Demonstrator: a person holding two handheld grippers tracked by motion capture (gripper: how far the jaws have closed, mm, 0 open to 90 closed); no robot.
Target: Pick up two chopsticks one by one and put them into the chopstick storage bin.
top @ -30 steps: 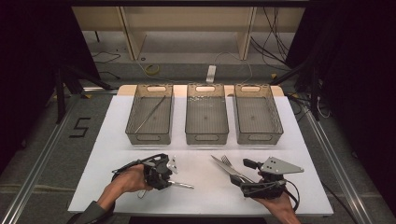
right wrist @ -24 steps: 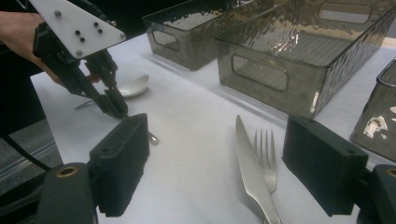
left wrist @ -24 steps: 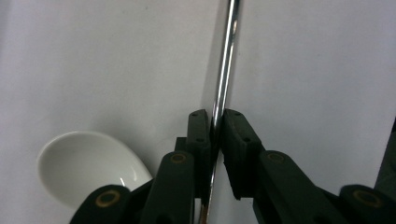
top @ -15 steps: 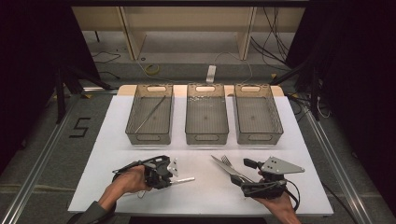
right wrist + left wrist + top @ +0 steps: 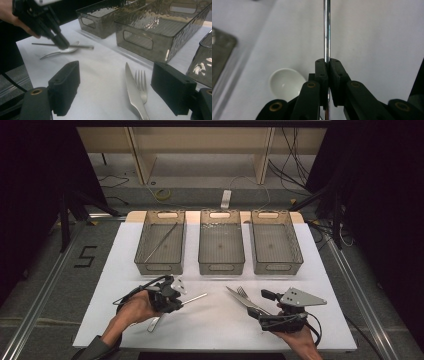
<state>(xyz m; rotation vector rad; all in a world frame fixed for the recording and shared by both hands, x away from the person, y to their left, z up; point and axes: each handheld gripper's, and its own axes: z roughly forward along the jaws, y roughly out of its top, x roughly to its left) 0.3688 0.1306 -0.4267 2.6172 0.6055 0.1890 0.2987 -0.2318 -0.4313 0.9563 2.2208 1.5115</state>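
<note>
My left gripper (image 5: 176,299) sits at the near left of the white table (image 5: 215,330), its jaws clamped on a thin metal rod (image 5: 194,298); in the left gripper view the rod (image 5: 327,30) runs straight out between the closed pads (image 5: 321,75) and on past them, over the table. A spoon (image 5: 285,84) lies on the surface just beside and below those jaws, bowl upward. My right gripper (image 5: 125,87) rests at the near right with its jaws spread wide and nothing between them; a knife (image 5: 133,92) and a fork (image 5: 141,83) lie side by side on the table directly ahead of it, between the two pads. Three grey bins (image 5: 221,265) stand in a row across the far half of the table, the leftmost holding a similar rod (image 5: 161,241).
</note>
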